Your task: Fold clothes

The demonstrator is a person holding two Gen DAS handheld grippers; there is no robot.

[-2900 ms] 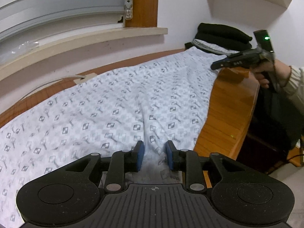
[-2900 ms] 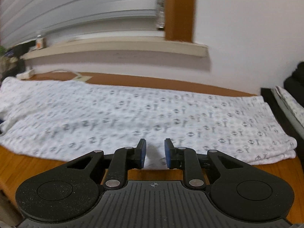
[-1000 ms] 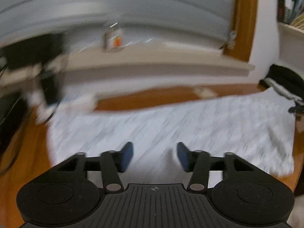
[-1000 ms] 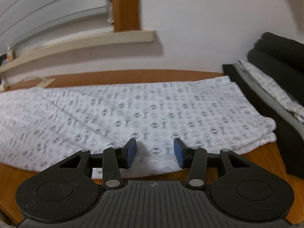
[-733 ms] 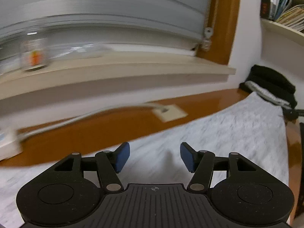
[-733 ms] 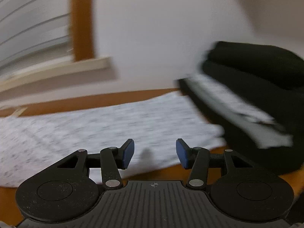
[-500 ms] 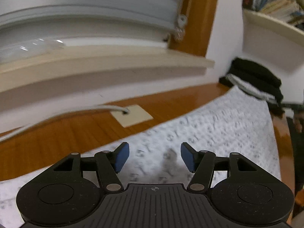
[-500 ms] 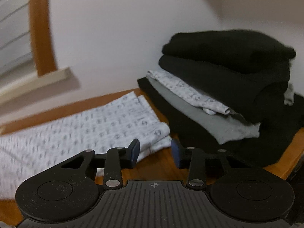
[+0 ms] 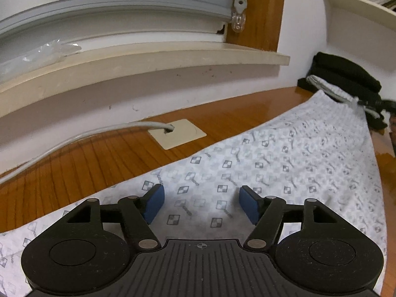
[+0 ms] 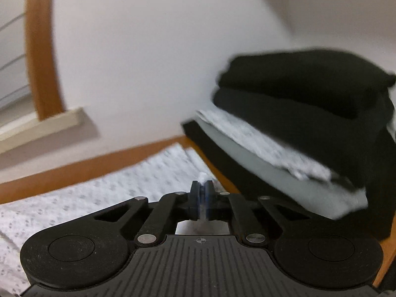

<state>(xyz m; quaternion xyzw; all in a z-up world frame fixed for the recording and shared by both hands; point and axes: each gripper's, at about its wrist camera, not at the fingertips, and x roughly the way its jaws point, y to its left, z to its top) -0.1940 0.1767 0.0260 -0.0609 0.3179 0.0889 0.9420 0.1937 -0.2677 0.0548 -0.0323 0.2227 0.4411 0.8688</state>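
Right gripper pinched tight on white patterned cloth. Left gripper over cloth, jaws opening, gripping nothing.

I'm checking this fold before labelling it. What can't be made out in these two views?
- Left wrist view: the near edge of the patterned garment is hidden under the left gripper, whose fingers are opening with only flat cloth between them.
- Right wrist view: motion blur smears the folded pile; the item count is unclear.
- Right wrist view: the right gripper pinches white cloth; its own body hides how much.
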